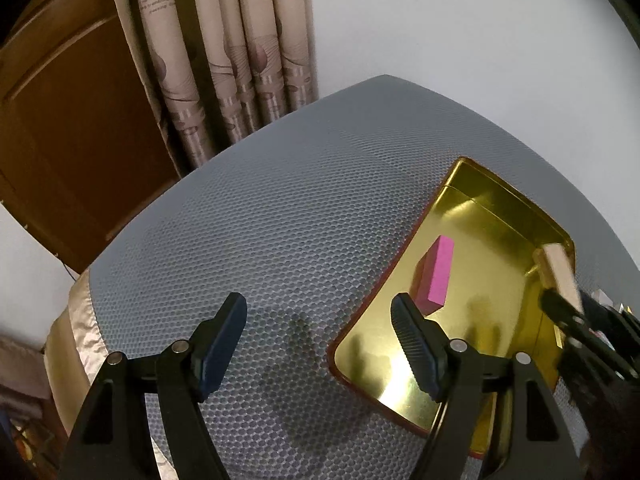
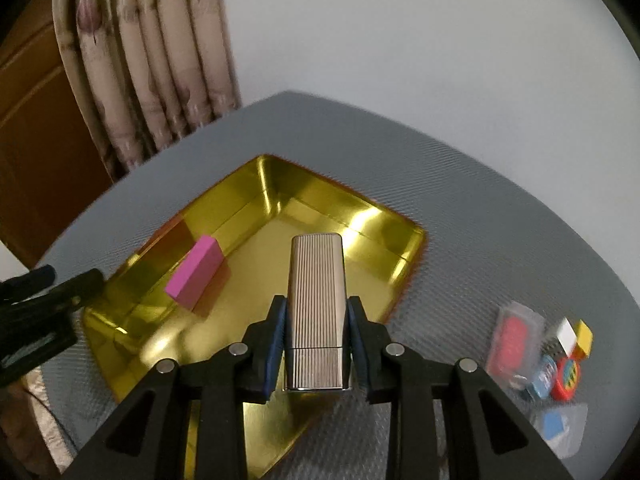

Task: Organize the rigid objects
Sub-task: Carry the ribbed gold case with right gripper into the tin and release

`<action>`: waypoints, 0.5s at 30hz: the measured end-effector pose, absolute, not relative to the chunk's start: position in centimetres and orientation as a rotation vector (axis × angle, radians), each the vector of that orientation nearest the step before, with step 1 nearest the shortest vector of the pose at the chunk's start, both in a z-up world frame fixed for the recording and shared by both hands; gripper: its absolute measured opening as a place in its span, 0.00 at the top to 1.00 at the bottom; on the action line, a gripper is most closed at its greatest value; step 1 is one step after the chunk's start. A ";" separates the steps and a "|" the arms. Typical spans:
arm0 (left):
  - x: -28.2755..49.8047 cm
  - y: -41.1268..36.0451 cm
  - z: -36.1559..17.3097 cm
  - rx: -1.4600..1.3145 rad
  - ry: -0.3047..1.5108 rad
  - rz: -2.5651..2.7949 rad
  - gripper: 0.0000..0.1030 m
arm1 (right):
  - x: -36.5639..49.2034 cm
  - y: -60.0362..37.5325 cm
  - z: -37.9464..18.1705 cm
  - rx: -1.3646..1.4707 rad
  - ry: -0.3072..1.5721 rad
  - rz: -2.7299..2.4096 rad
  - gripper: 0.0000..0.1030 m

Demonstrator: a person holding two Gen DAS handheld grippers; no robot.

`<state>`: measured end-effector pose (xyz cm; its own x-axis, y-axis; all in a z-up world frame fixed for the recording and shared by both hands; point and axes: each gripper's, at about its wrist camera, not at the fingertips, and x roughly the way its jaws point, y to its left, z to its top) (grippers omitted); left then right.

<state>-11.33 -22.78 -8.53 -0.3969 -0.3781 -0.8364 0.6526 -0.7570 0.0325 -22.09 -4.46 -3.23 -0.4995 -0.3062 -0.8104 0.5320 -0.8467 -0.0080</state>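
A shiny gold tin tray [image 2: 380, 216] [image 1: 496, 196] lies on the grey honeycomb mat. A pink block [image 2: 195, 272] [image 1: 435, 276] rests inside it toward its left side. My right gripper [image 2: 316, 312] is shut on a ribbed silver lighter-like case [image 2: 316, 304], held over the tray's near half. The same case [image 1: 558, 274] shows blurred at the tray's right side in the left wrist view, with the right gripper [image 1: 568, 312] behind it. My left gripper [image 1: 320, 320] stands open with nothing between its fingers, its right finger [image 1: 412, 340] over the tray's near-left corner.
Several small items lie on the mat right of the tray: a clear case with a red piece [image 2: 514, 344], a white and yellow cube [image 2: 576, 336], a round red toy [image 2: 564, 374], a blue piece in a bag [image 2: 556, 426]. Curtains [image 1: 224, 52] and a wooden door [image 1: 72, 128] stand behind.
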 end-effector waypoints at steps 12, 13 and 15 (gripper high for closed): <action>-11.3 -22.9 -8.8 1.207 0.393 -2.173 0.30 | -24.7 -7.7 -6.6 1.319 0.513 -2.235 0.71; -11.3 -23.0 -8.8 1.205 0.398 -2.170 0.30 | -24.8 -7.7 -6.8 1.332 0.513 -2.228 0.71; -11.4 -23.1 -8.9 1.209 0.401 -2.169 0.29 | -24.8 -7.5 -6.9 1.332 0.515 -2.229 0.71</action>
<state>-11.37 -23.11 -8.86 -0.3921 -0.3667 -0.8437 0.6441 -0.7642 0.0328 -24.79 -7.54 -6.90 -0.4040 -0.2158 -0.8889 0.5838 -0.8090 -0.0689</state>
